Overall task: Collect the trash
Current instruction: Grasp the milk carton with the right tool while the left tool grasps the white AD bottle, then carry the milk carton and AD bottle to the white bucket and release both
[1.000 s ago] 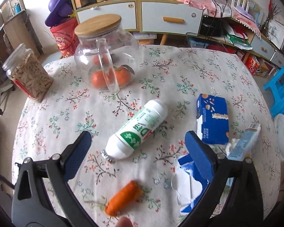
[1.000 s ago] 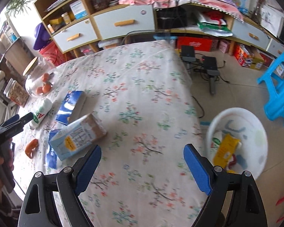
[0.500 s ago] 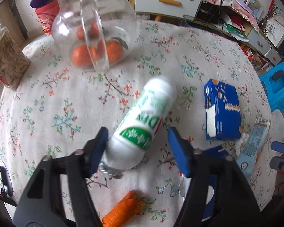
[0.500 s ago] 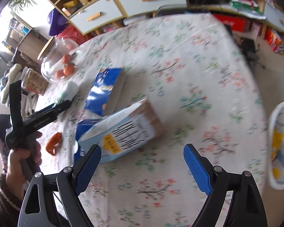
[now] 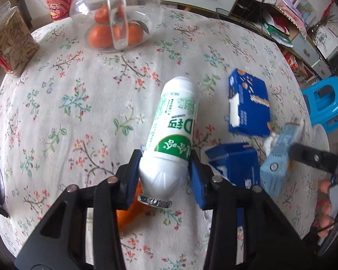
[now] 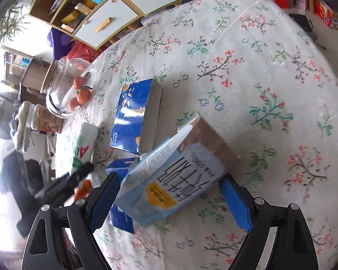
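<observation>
Left wrist view: the left gripper (image 5: 165, 175) has its jaws drawn in narrow against the neck end of a white bottle with a green label (image 5: 174, 130), a blue pad pressing each side just above the foil-sealed mouth at lower centre of the frame. An orange peel (image 5: 133, 211) lies on the floral tabletop (image 5: 56, 112) beneath the left jaw. A flat blue carton (image 5: 247, 105) sits at centre right, a crumpled blue box (image 5: 234, 164) below it. A glass jar of oranges (image 5: 115, 20) stands at upper centre, a jar of seeds (image 5: 10, 42) at upper left. Right wrist view: the right gripper (image 6: 169, 199) holds its jaws wide on either side of a pale blue milk carton (image 6: 178, 177) lying at lower centre; whether either pad touches the carton cannot be told. The flat blue carton (image 6: 133, 114) lies just above it, the bottle (image 6: 84, 144) at centre left.
</observation>
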Available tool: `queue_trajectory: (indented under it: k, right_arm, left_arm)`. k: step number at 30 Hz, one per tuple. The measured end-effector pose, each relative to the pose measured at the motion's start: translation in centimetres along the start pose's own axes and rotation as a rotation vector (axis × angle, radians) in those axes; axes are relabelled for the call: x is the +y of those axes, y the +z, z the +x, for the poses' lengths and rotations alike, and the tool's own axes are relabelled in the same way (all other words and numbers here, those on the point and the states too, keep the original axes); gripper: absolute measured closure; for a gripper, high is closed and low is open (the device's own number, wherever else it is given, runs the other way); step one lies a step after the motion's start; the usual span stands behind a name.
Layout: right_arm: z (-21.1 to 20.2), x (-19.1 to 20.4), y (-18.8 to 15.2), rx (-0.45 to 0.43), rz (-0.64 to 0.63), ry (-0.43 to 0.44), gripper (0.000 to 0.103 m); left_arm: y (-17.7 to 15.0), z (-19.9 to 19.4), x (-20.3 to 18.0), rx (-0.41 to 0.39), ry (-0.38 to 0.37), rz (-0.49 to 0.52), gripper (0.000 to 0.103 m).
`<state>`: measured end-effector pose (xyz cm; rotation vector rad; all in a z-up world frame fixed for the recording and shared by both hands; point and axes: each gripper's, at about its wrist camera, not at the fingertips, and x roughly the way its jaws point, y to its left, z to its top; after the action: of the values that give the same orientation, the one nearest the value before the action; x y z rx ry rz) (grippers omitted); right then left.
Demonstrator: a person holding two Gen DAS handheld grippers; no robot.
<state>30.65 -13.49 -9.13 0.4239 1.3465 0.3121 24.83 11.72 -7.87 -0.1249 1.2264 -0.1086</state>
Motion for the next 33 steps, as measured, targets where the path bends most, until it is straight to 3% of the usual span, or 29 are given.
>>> queue_trajectory:
  k: [11, 15, 22, 31, 32, 33]
  right_arm:
    - [1.5, 1.4, -0.7, 0.013, -0.059, -0.085, 0.013]
    - [0.9, 0.9, -1.3, 0.013, -0.068, -0.099, 0.025]
    - [-2.0, -0.4, -1.7, -0.023, -0.096, -0.118, 0.036]
    - [-7.3, -4.7, -1.5, -0.093, -0.037, -0.125, 0.039]
    - [-8.1, -5.4, -1.6, -0.103, -0.027, -0.126, 0.041]
    - [-8.8, -6.0, -1.6, -0.111, -0.020, -0.128, 0.056]
  left_arm:
    - [-1.6, 0.2, -0.2, 0.030, -0.023, 0.019, 0.056]
    - [-1.1, 0.4, -0.5, 0.023, -0.024, 0.003, 0.058]
    - [-0.3, -1.0, -1.5, -0.031, -0.031, -0.002, 0.063]
    - [-0.1, -3.1, -3.1, -0.099, -0.072, -0.010, 0.063]
    - [-0.1, -3.4, -3.6, -0.105, -0.079, -0.006, 0.063]
    - [-0.2, -3.6, -4.0, -0.110, -0.085, -0.004, 0.063]
